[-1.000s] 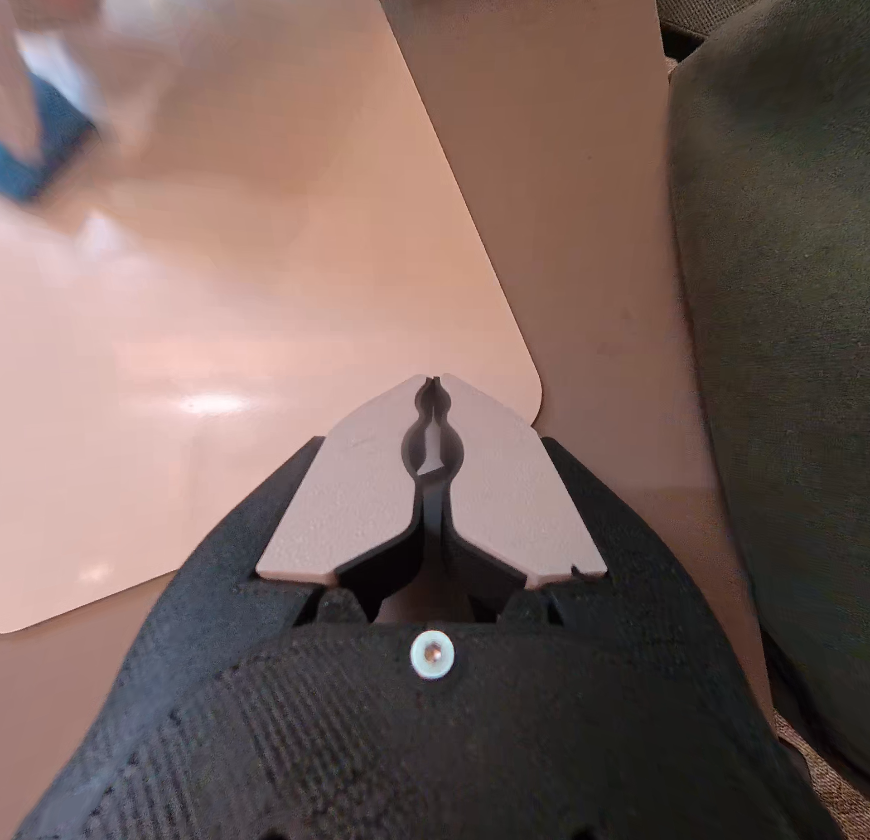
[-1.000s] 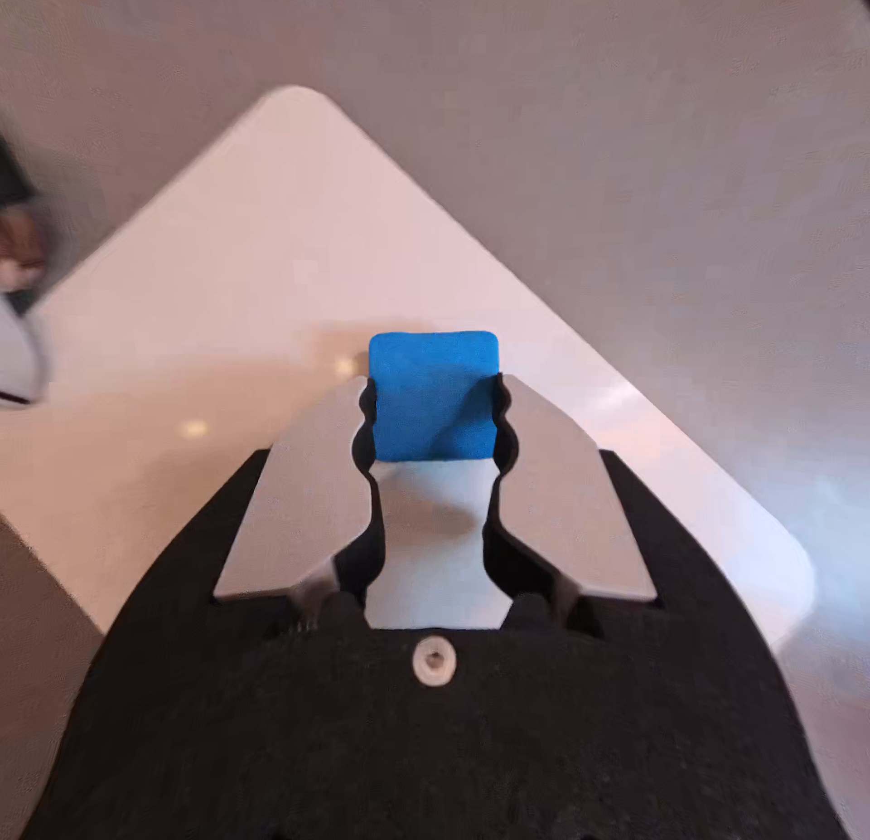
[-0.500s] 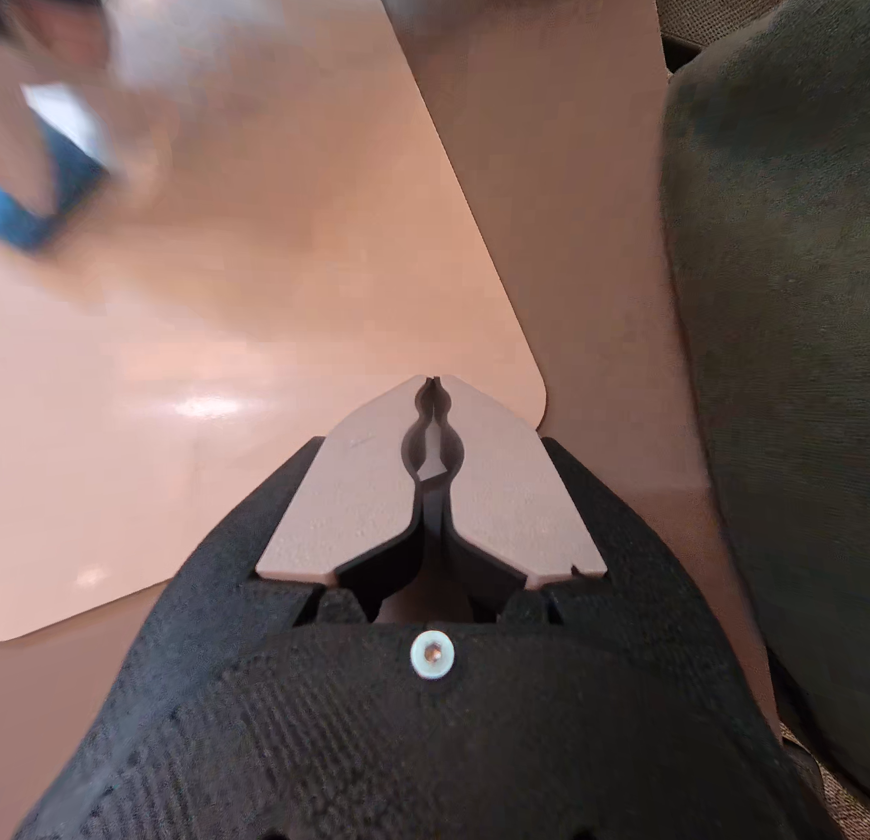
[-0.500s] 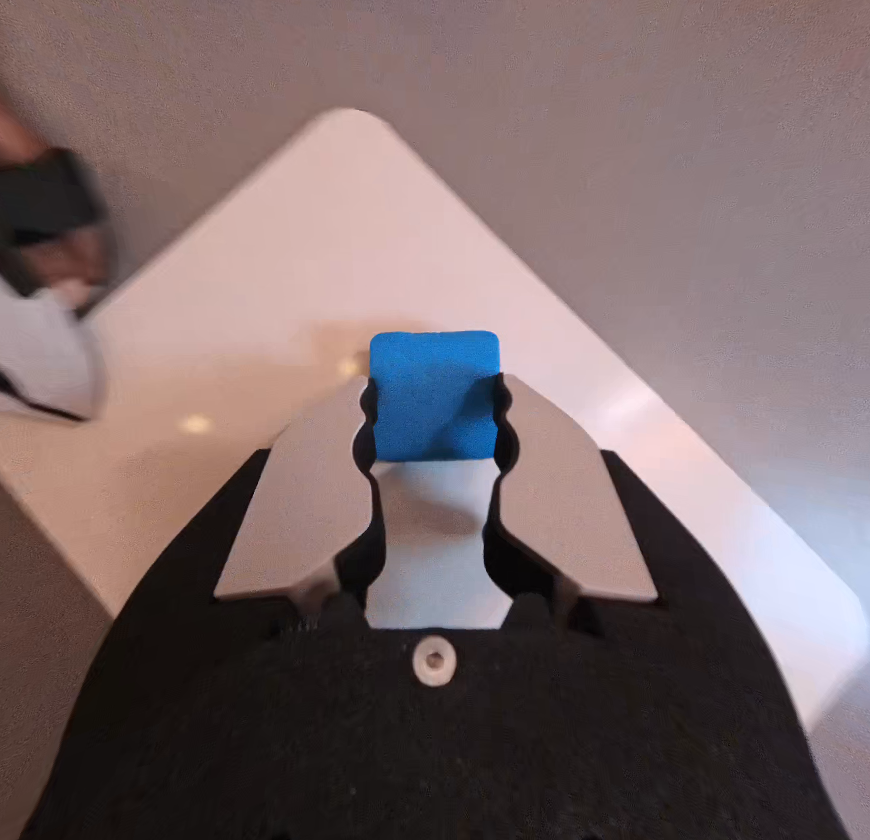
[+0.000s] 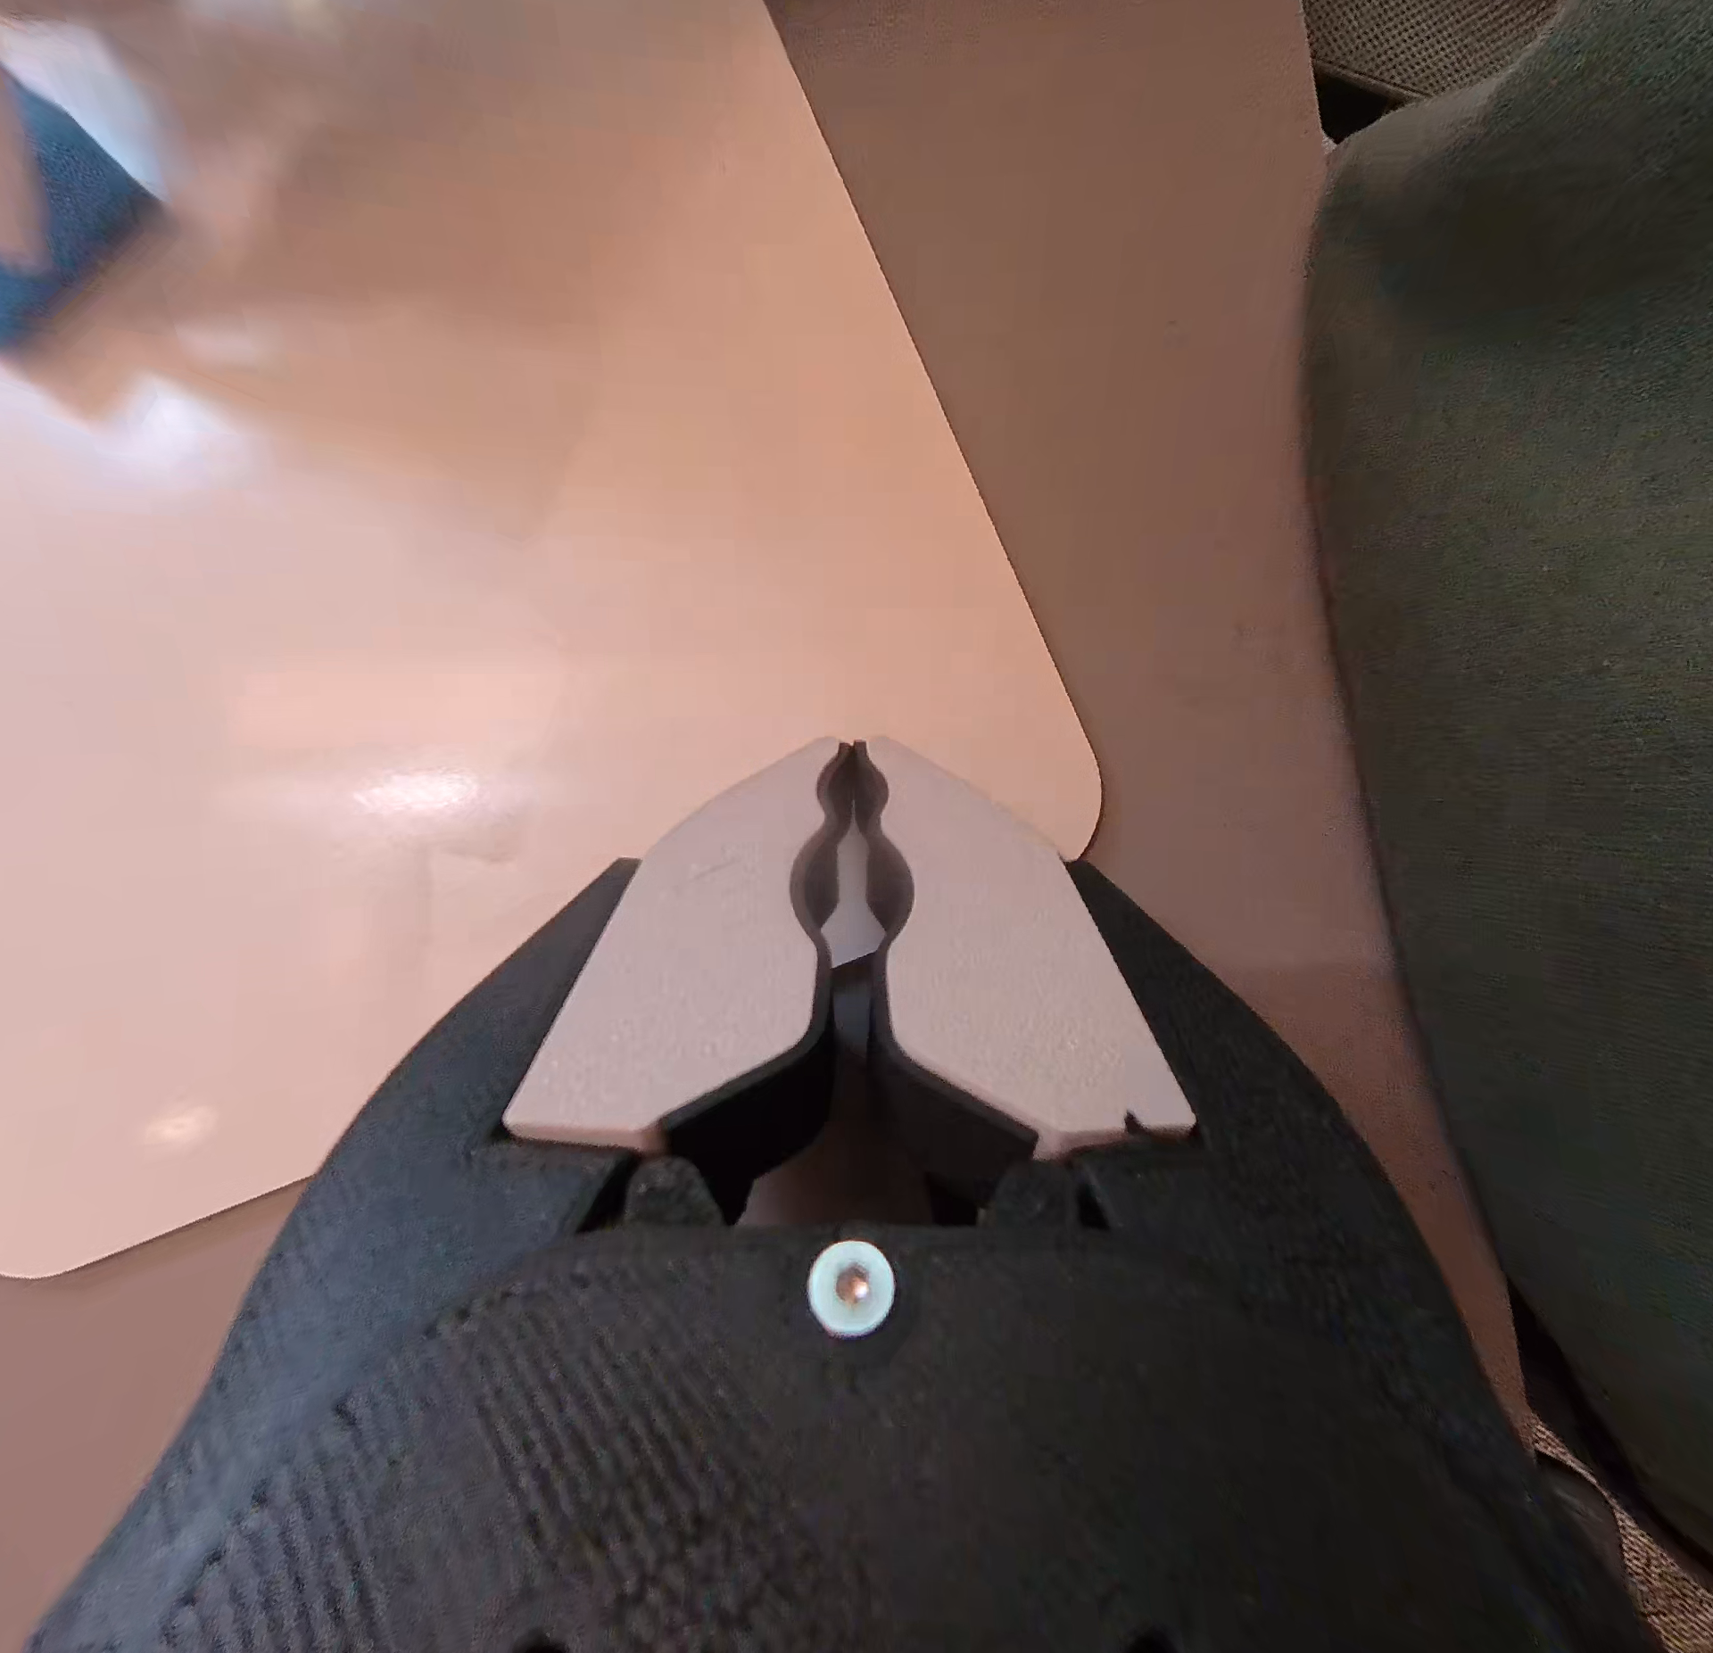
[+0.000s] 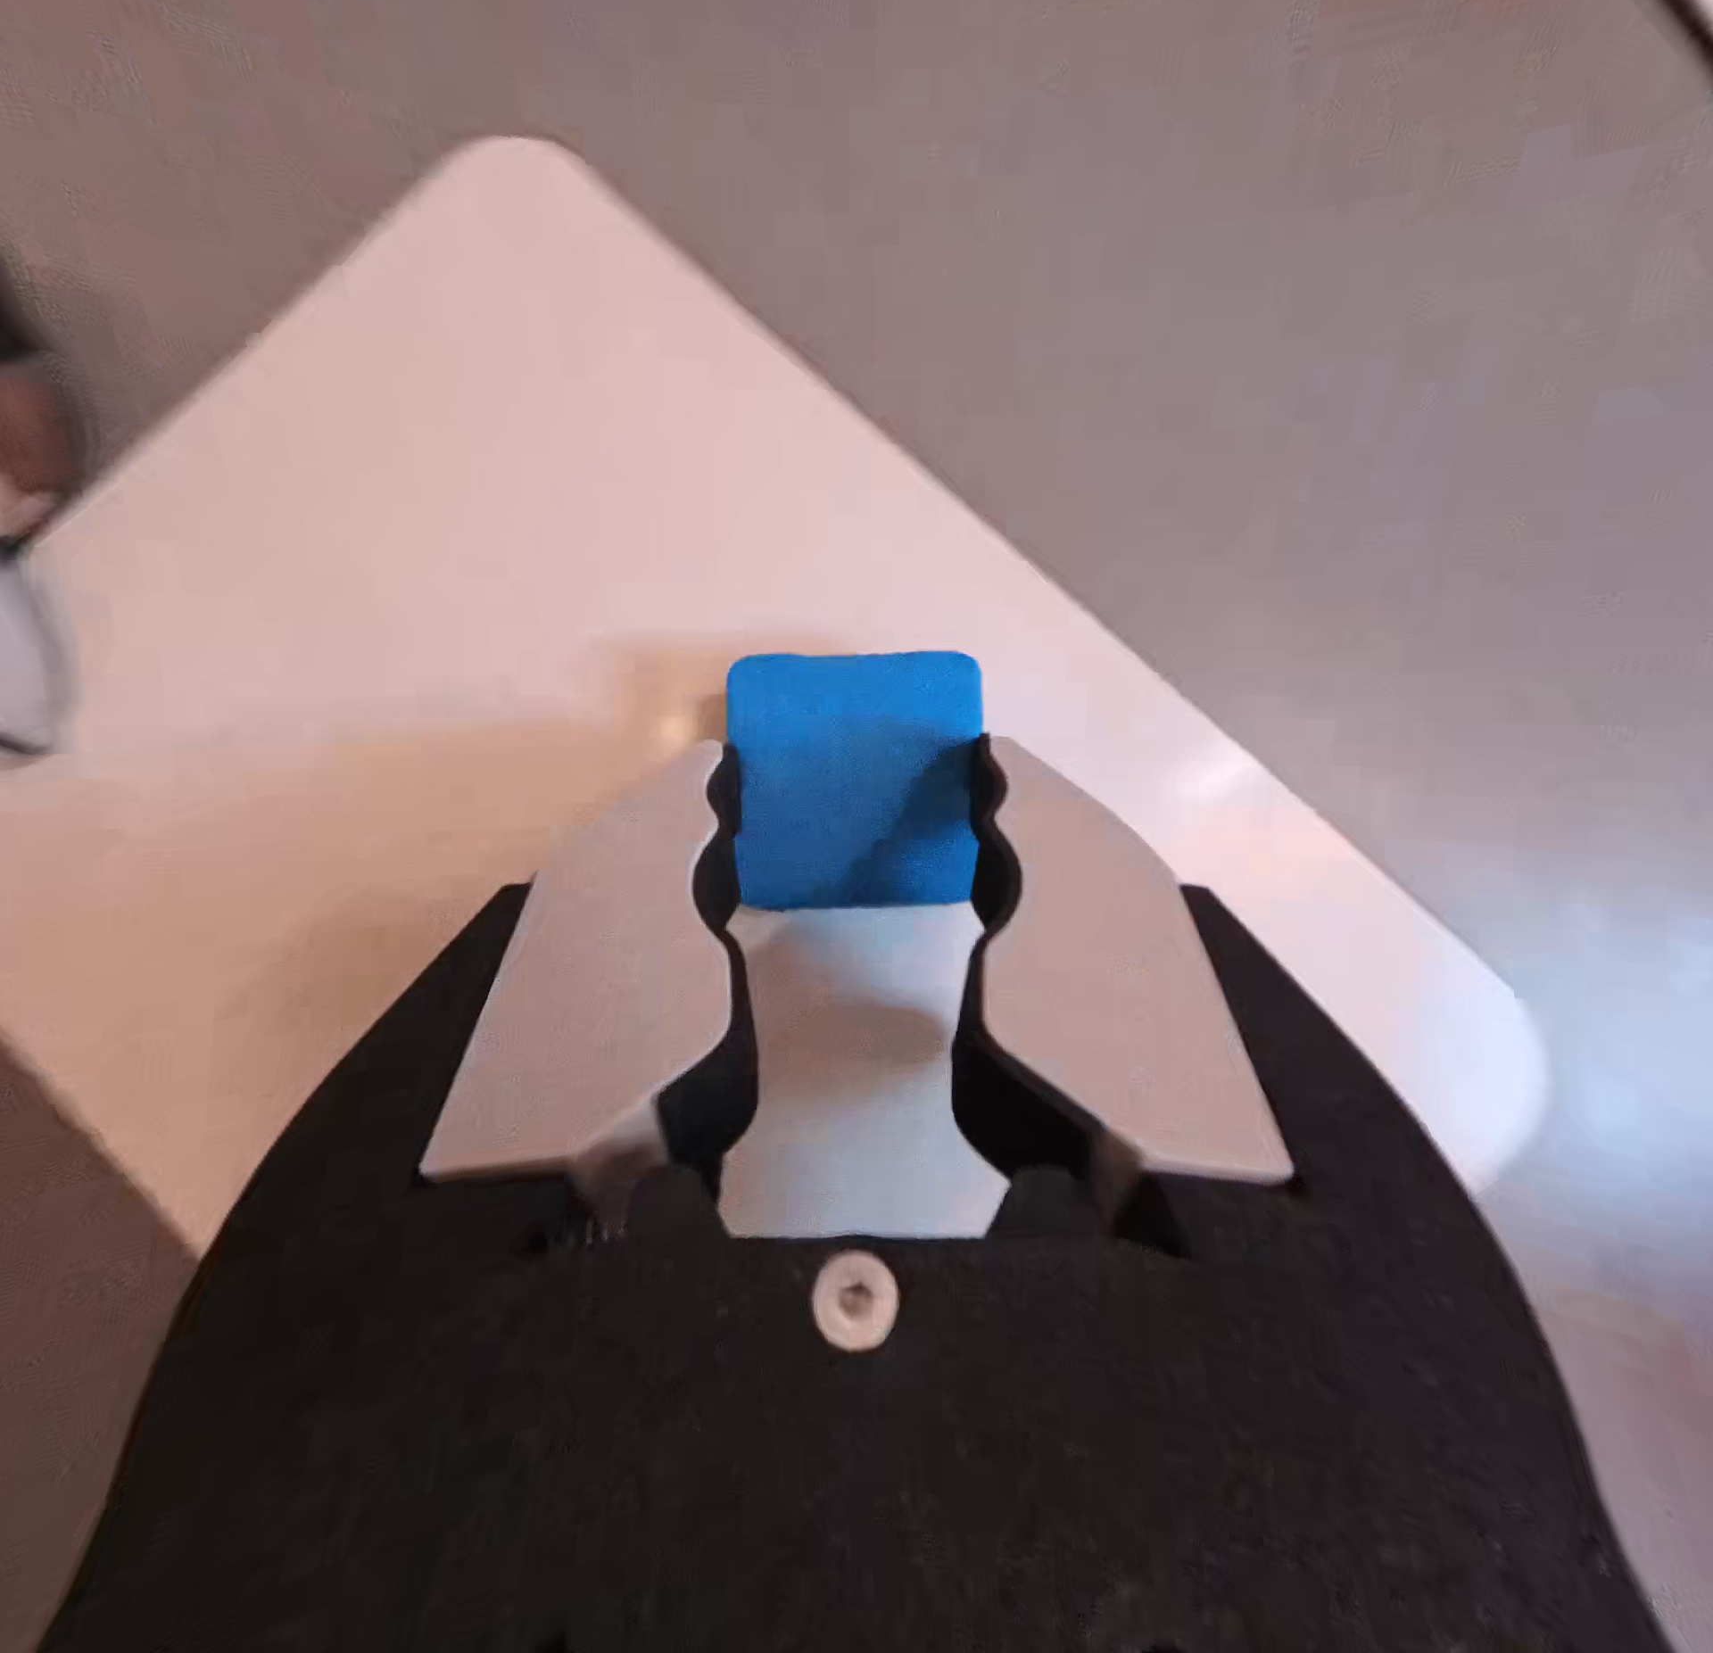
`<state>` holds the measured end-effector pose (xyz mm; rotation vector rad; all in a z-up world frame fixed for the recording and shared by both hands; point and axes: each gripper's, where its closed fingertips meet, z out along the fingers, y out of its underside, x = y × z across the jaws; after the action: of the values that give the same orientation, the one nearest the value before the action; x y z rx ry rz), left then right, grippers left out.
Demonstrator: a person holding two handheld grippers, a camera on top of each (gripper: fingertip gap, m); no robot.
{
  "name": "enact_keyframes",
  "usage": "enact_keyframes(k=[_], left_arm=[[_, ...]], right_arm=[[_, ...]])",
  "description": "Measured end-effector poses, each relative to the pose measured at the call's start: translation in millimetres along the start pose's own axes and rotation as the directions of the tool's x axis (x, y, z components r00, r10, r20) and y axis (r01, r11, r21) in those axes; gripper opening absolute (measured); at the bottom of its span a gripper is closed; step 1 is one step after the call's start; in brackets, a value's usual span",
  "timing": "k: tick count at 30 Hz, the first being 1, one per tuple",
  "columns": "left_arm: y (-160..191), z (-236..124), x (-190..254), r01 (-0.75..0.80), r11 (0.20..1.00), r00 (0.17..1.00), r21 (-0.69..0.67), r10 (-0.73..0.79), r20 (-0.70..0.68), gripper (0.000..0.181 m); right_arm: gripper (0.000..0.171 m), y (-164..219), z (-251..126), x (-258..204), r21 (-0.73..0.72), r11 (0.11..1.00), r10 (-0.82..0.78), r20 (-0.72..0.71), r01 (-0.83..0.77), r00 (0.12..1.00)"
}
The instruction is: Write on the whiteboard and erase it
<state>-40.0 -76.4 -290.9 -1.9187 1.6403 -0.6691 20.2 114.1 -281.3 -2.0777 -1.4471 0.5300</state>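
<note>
The whiteboard (image 6: 482, 533) is a flat white sheet with rounded corners lying on a grey-brown table (image 6: 1205, 265). My right gripper (image 6: 851, 756) is shut on a blue eraser block (image 6: 851, 774) and holds it against the board's surface. My left gripper (image 5: 853, 748) is shut and empty, its tips over the board's near right corner (image 5: 1038, 756). In the left wrist view the board (image 5: 463, 589) looks blank, and the blue eraser (image 5: 56, 218) shows blurred at the far left edge. No writing shows on the board in either view.
A dark green cloth mass (image 5: 1529, 682) rises along the right of the left wrist view, beside the table edge. A blurred dark and white shape (image 6: 23, 589), probably the other gripper, sits at the left edge of the right wrist view.
My right gripper with the eraser has slid across the board; the board's far corner has shifted down and right in its view. My left gripper has stayed almost still.
</note>
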Motion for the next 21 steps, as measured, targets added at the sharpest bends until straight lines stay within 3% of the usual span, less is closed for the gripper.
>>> enact_keyframes(k=[2,4,6,8,11,15,19,21], left_arm=[[0,0,0,0.006,1.0,1.0,0.001,-0.006,-0.007,0.0],[0,0,0,0.009,1.0,1.0,0.0,-0.009,-0.007,0.0],[0,0,0,0.003,1.0,1.0,-0.003,-0.003,0.001,0.0],[1,-1,1,-0.005,1.0,1.0,-0.01,0.005,0.006,0.0],[1,-1,2,-0.018,1.0,1.0,-0.008,0.018,0.015,0.0],[0,0,2,-0.016,1.0,1.0,0.005,0.016,0.0,0.0],[-1,0,0,-0.03,0.999,1.0,0.02,0.03,0.004,0.0],[-1,-1,-4,-0.033,0.999,0.999,0.039,0.033,0.013,0.0]], right_arm=[[0.048,-14,13,-79,0.02,0.981,-0.195,0.16,0.194,0.968],[0.049,-18,17,-104,0.034,0.958,-0.285,0.236,0.285,0.929],[0.048,-19,18,-66,0.046,0.984,-0.179,0.21,0.173,0.961],[0.048,-11,11,17,0.048,0.999,-0.028,0.039,0.026,0.999],[0.049,11,-12,112,0.043,0.991,0.133,-0.195,-0.127,0.972],[0.049,-12,-24,148,0.174,0.97,0.214,-0.284,-0.17,0.935],[0.05,12,-15,205,0.149,0.94,0.34,-0.441,-0.306,0.831],[0.065,16,-14,209,0.164,0.935,0.355,-0.449,-0.315,0.82]])
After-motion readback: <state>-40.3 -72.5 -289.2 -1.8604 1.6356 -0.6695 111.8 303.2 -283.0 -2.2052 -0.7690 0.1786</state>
